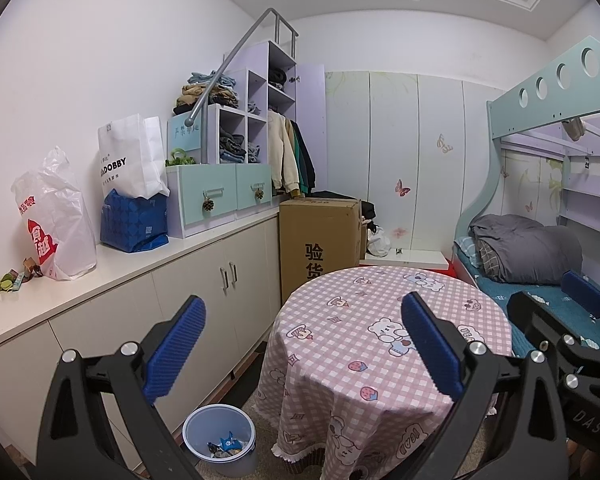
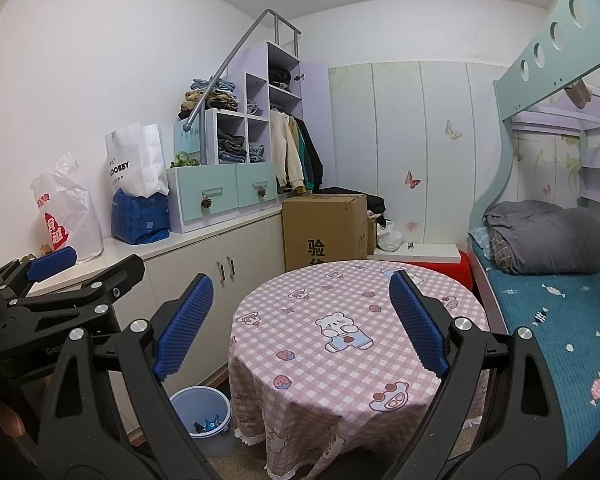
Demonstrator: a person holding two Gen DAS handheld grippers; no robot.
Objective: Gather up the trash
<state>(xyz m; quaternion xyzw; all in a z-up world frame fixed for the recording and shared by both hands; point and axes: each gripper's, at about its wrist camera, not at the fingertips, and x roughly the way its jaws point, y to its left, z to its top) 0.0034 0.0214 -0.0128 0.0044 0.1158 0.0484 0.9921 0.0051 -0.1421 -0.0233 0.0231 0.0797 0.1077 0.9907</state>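
Observation:
A pale blue trash bin stands on the floor left of the round table and holds some wrappers; it also shows in the right wrist view. Small trash scraps lie on the white counter at far left. My left gripper is open and empty, held above the table's left side. My right gripper is open and empty above the round table. The right gripper shows at the right edge of the left wrist view. The left gripper shows at the left edge of the right wrist view.
A white cabinet counter runs along the left wall with a white plastic bag, a paper bag and a blue bag. A cardboard box stands behind the table. A bunk bed is on the right.

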